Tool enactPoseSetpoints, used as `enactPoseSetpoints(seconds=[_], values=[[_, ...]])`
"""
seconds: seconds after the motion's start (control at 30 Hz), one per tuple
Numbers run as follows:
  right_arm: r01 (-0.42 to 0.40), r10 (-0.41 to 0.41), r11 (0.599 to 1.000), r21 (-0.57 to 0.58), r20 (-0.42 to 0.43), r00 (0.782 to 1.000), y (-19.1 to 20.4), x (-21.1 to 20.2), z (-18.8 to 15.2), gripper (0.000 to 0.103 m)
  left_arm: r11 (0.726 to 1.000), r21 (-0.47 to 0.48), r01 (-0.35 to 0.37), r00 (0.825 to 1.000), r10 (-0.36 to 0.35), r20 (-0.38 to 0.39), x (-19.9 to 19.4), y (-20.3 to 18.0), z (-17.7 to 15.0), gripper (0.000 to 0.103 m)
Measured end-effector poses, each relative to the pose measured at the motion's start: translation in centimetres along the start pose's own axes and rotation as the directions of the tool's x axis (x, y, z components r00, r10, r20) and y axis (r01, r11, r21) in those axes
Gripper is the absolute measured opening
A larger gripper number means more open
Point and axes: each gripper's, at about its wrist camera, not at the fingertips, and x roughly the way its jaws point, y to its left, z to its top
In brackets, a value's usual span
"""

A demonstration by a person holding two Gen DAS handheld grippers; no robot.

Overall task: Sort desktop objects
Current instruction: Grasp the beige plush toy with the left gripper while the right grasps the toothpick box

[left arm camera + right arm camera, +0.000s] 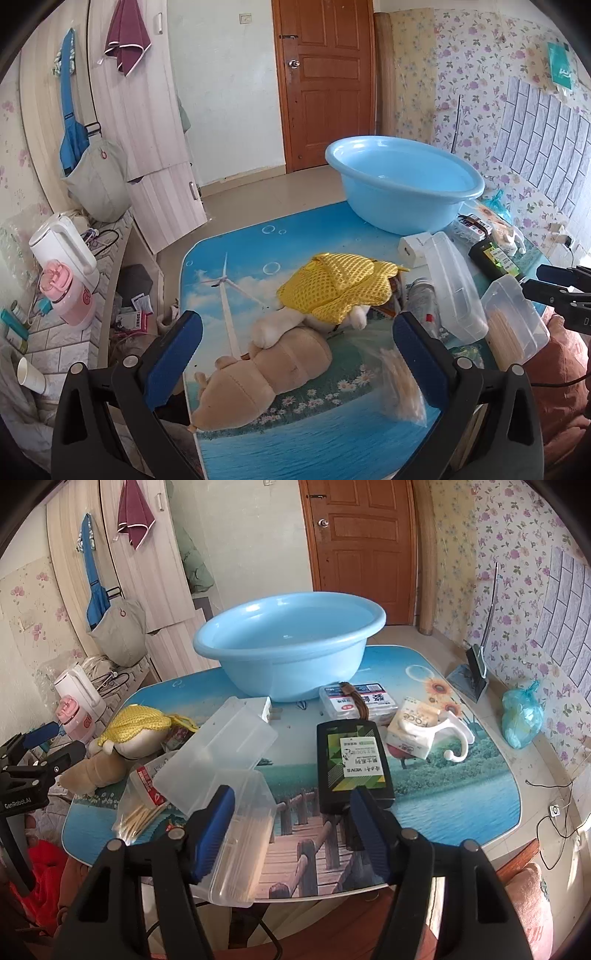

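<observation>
A light blue basin (pixel 402 181) (pixel 291 642) stands at the back of the printed table (pixel 295 443) (pixel 443 805). A tan plush toy (pixel 266 373) (pixel 99 768) with a yellow knit hat (pixel 340 288) (pixel 136 720) lies near the left edge. My left gripper (pixel 295 339) is open and empty, hovering just above the plush. My right gripper (pixel 295 812) is open and empty above the front edge, between a clear box of toothpicks (pixel 240 842) and a black box (pixel 352 760). It also shows at the right edge of the left wrist view (pixel 554 284).
A clear lidded box (pixel 218 749) (pixel 454 284), white adapter (pixel 413 247), tissue pack (pixel 410 731), white hook (pixel 454 734), labelled flat box (pixel 358 698) and a bag of sticks (pixel 402 384) crowd the table. A blue bag (pixel 522 716) lies at the right edge. A kettle (pixel 62 247) stands on the left counter.
</observation>
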Motion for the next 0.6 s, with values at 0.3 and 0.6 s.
enactPoseSetpoints(seconds=[0.3,0.6], values=[[-0.017,0.017,1.0,-0.015,-0.008,1.0,0.4,0.0,-0.3,0.057,0.999,-0.041,0.0,0.998,-0.003,-0.064,1.6,2.0,-1.9,0.103],[-0.053,0.052,0.998,-0.039,-0.022,0.998,1.2,-0.2,-0.8,0.057,0.998,-0.059,-0.012,0.994,0.005,-0.112,3.4,3.1,-3.6,0.103]])
